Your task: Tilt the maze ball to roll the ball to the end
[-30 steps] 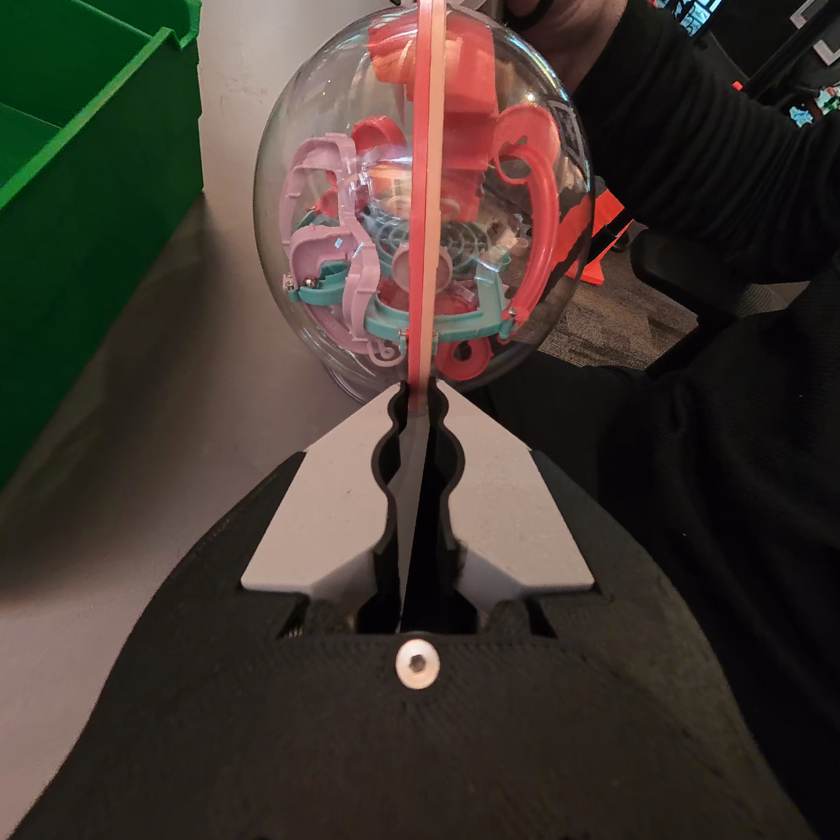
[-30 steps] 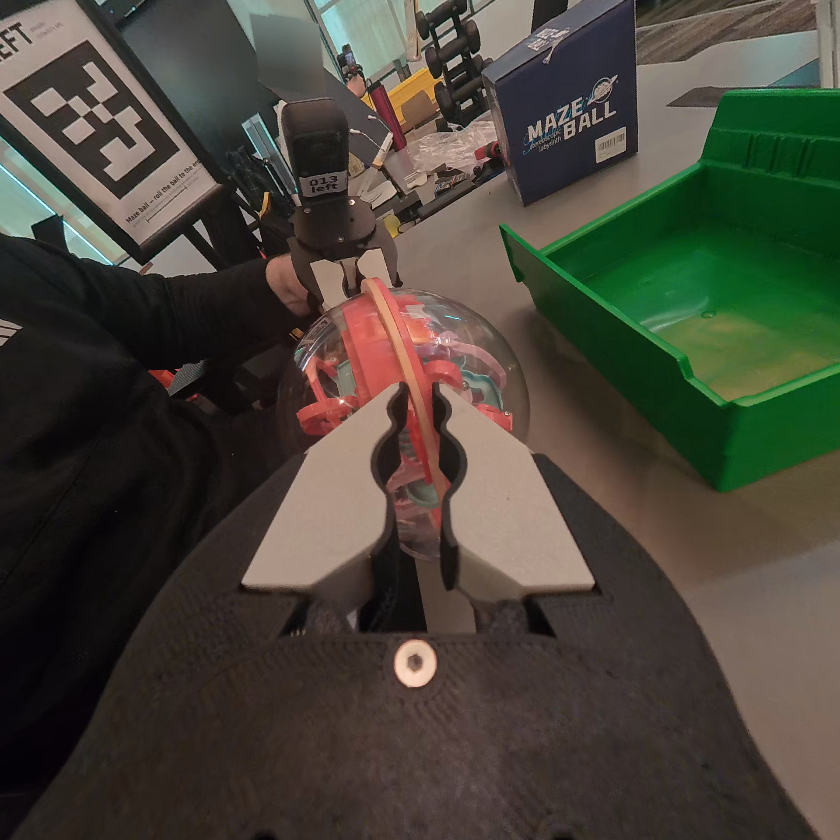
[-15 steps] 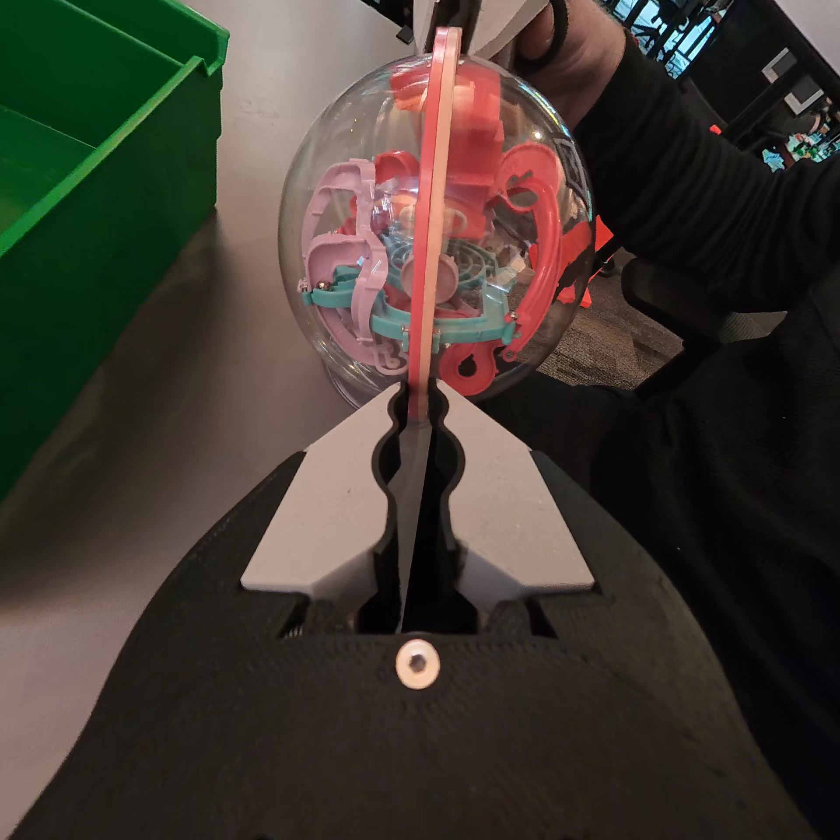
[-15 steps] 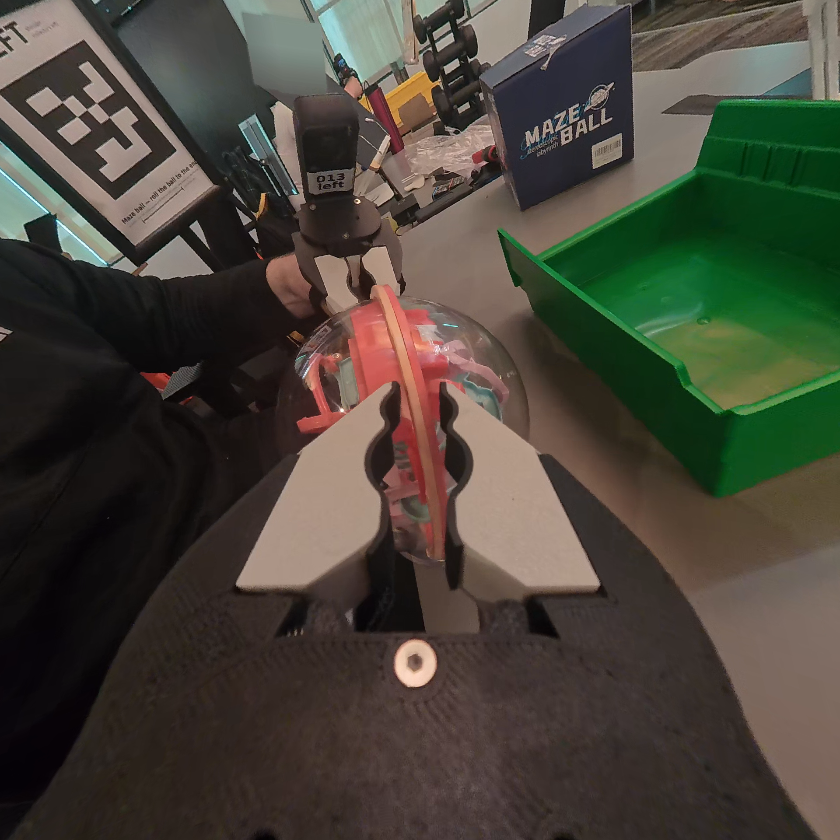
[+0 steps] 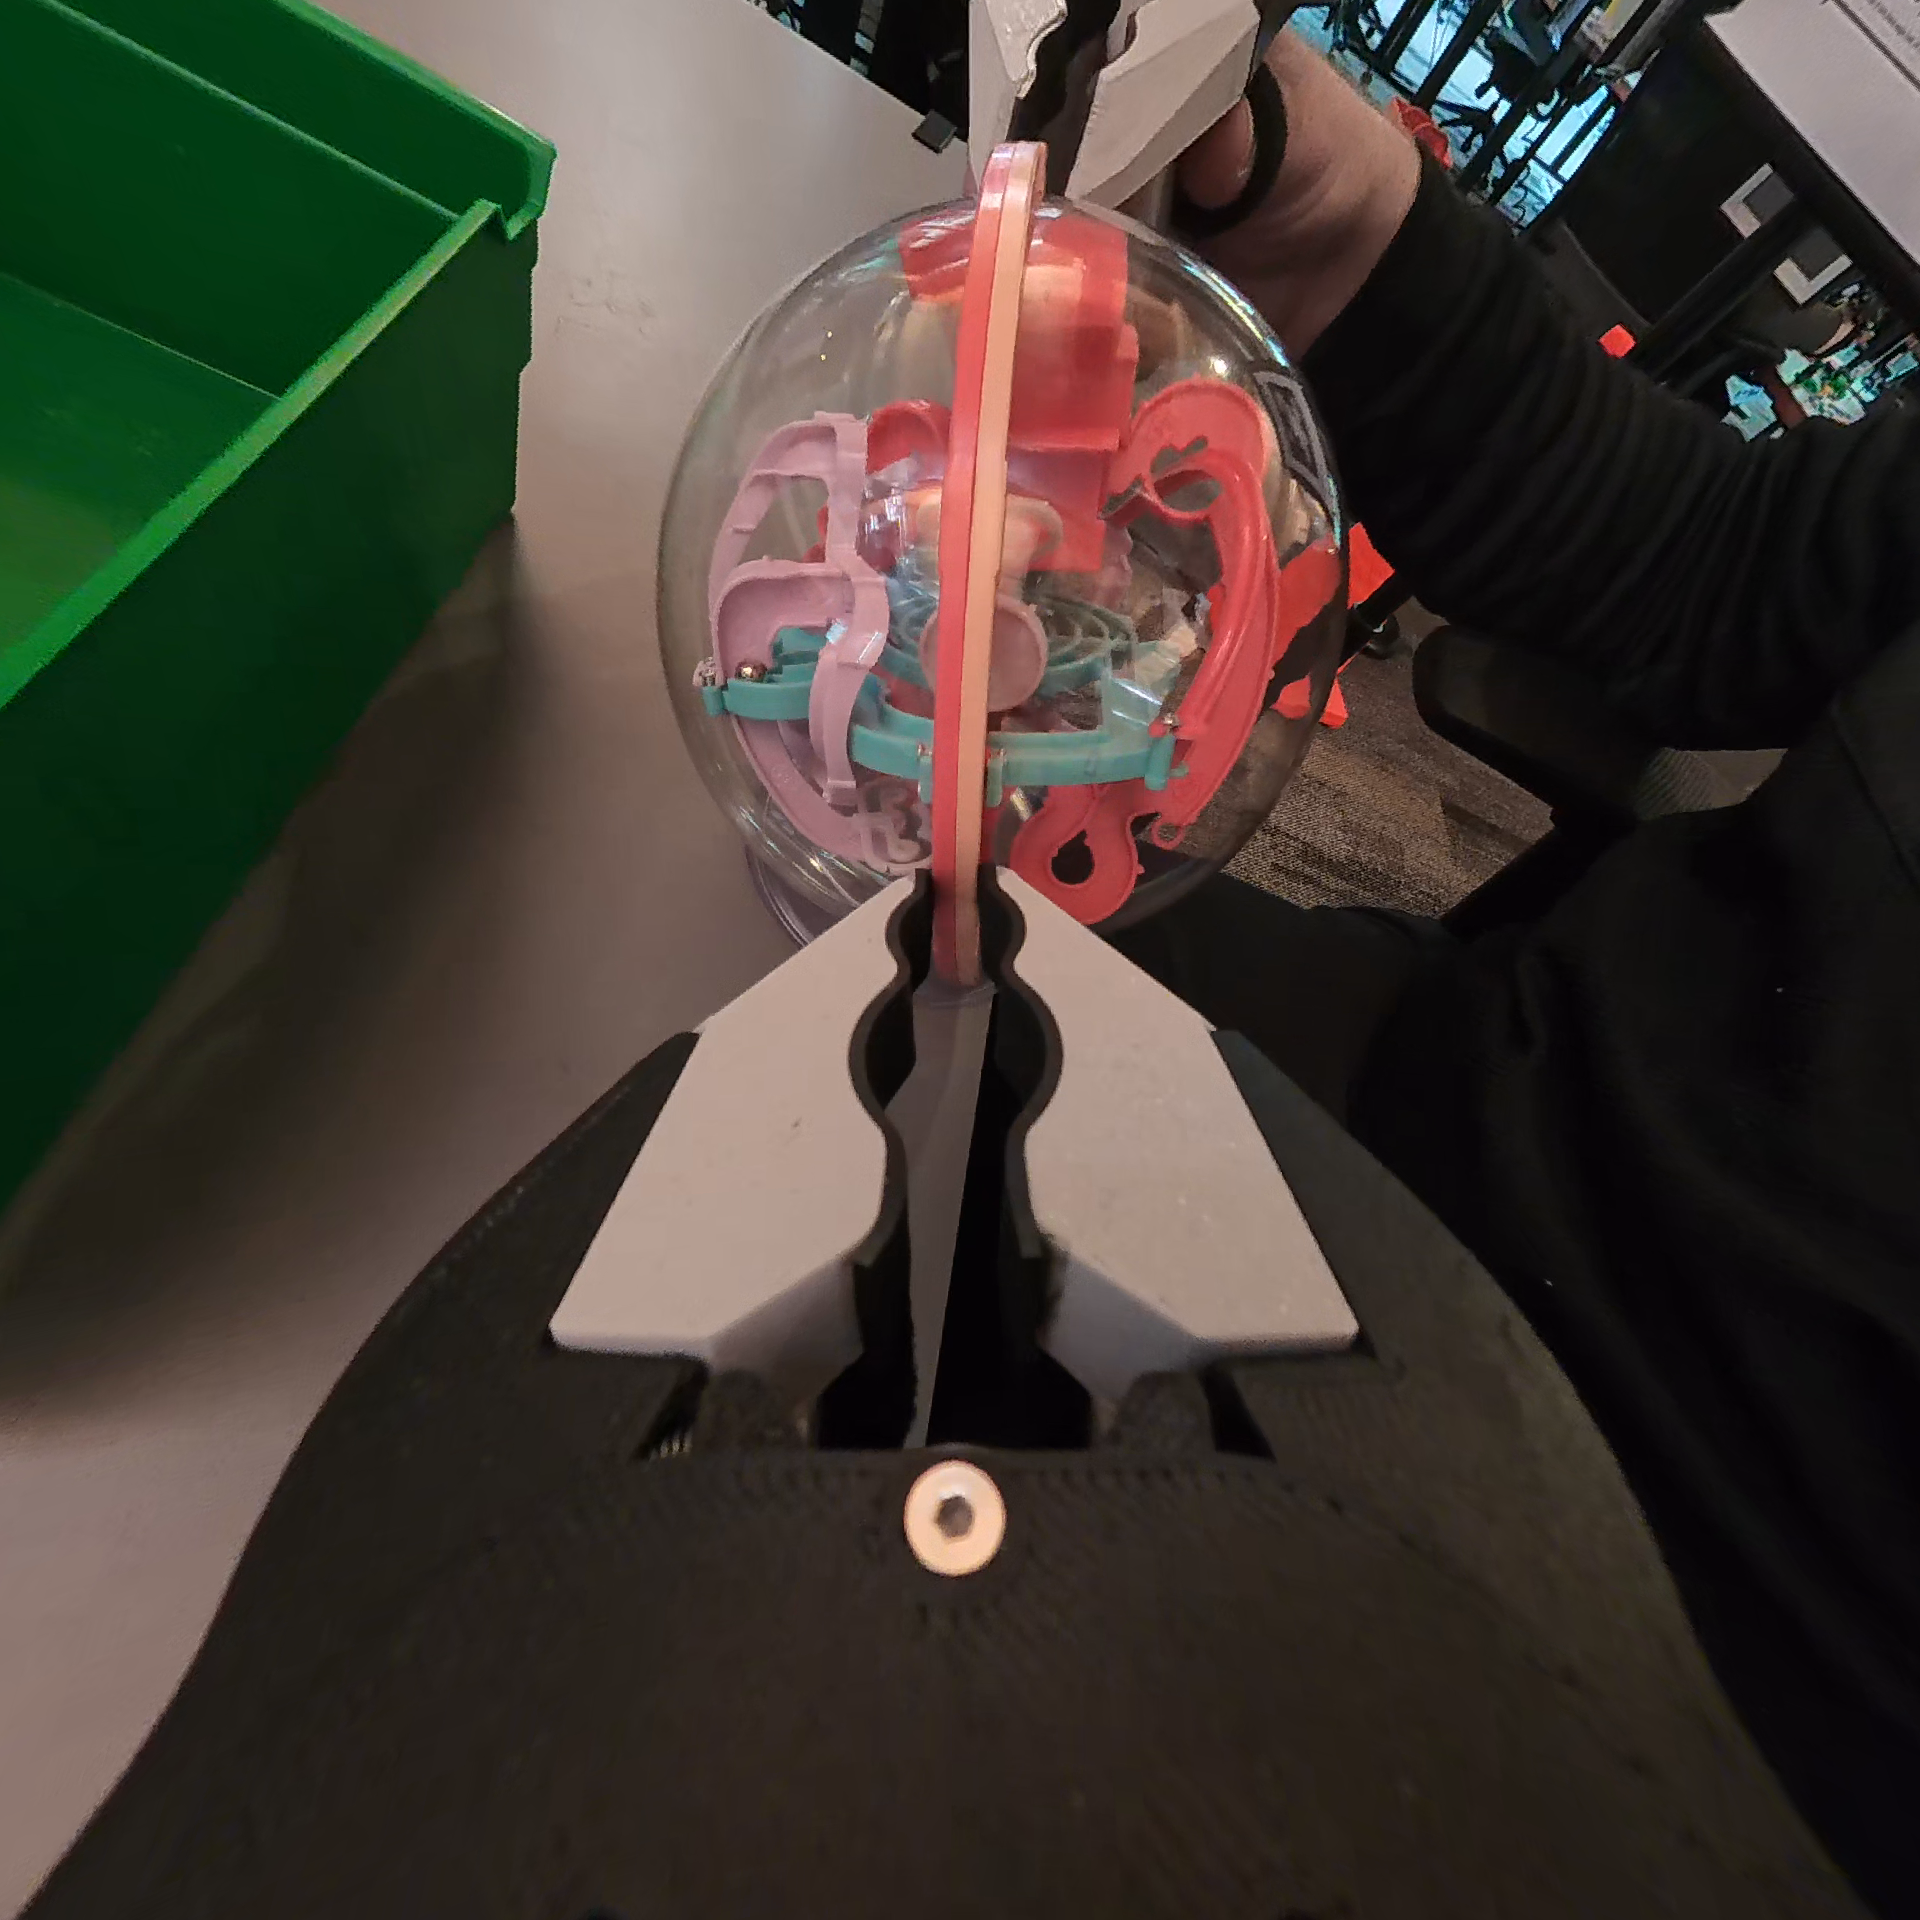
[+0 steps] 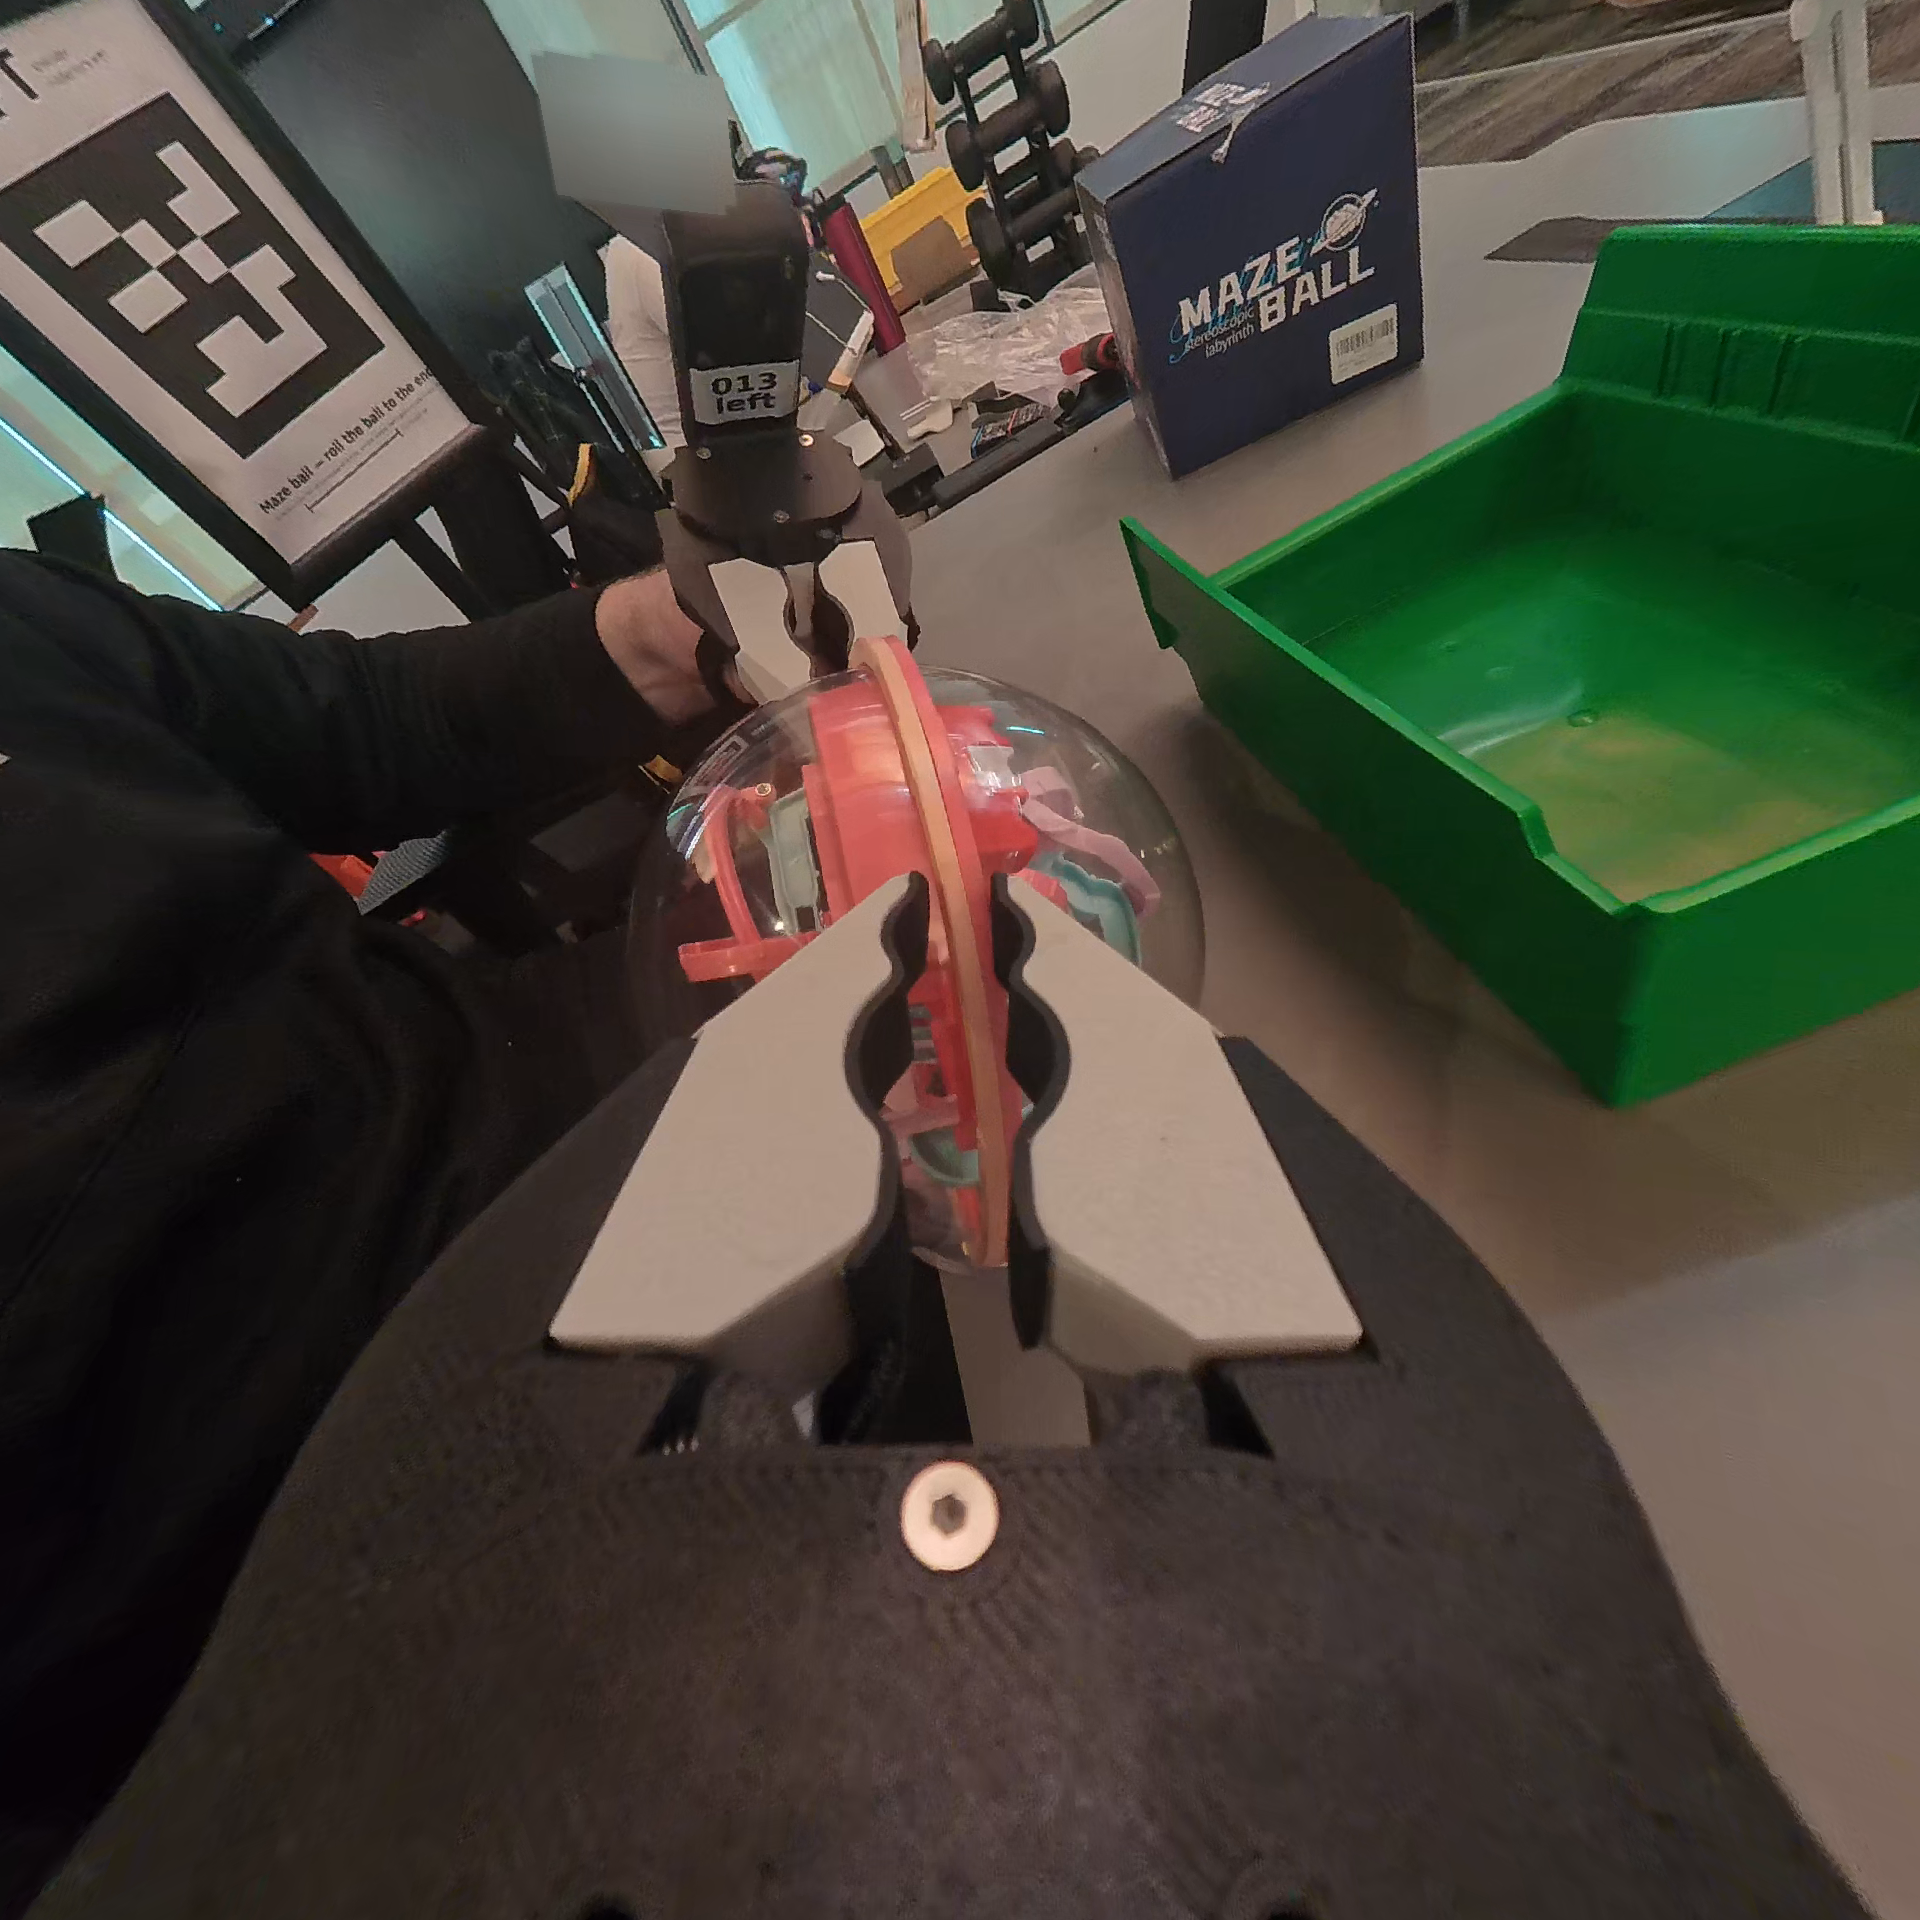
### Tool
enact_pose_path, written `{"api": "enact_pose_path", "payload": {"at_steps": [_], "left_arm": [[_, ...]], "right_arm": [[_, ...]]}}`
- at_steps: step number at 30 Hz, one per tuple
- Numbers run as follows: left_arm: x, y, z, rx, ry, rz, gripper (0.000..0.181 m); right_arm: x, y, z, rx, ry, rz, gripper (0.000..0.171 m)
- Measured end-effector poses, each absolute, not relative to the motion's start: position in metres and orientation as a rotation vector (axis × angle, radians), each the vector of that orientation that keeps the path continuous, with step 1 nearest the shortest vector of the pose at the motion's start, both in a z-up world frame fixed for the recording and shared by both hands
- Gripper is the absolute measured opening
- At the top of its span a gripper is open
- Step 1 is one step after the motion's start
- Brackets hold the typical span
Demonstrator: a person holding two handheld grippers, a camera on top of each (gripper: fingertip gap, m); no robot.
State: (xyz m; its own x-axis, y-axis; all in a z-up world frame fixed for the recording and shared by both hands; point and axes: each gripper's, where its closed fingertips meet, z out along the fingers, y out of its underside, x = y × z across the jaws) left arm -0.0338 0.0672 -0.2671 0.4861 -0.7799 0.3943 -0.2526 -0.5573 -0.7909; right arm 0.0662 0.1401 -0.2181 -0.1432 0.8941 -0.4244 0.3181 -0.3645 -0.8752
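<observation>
Maze ball (image 5: 997,540) between both tools

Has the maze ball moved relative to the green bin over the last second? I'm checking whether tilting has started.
Yes. In the right wrist view the maze ball sits lower and nearer the camera, while the green bin barely shifts.

Maze ball (image 5: 1122,520): clear shell, coral-red rim band w/ a paler pink edge; lilac, teal and coral tracks seen inside, centre of frame. Small silver ball (image 5: 750,673) on teal track, left side of sphere. Fingers (image 5: 790,1091) pale grey w/ black inner pads; gripper body black. Bin (image 6: 1621,790) bright green, right of frame; table (image 6: 1714,1299) grey. Box (image 6: 1268,260) navy w/ white print, upper right. Sign (image 6: 197,281), upper left: white board w/ a black-and-white square pattern. Sleeve (image 5: 1558,499) black.
</observation>
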Motion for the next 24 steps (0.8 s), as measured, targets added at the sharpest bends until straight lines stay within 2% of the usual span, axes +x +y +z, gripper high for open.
{"api": "enact_pose_path", "payload": {"at_steps": [24], "left_arm": [[-0.0361, 0.0670, -0.2746, -2.066, 0.849, -1.014, 0.006]], "right_arm": [[0.0594, 0.1374, -0.2141, -1.644, -1.386, 1.503, 0.008]]}}
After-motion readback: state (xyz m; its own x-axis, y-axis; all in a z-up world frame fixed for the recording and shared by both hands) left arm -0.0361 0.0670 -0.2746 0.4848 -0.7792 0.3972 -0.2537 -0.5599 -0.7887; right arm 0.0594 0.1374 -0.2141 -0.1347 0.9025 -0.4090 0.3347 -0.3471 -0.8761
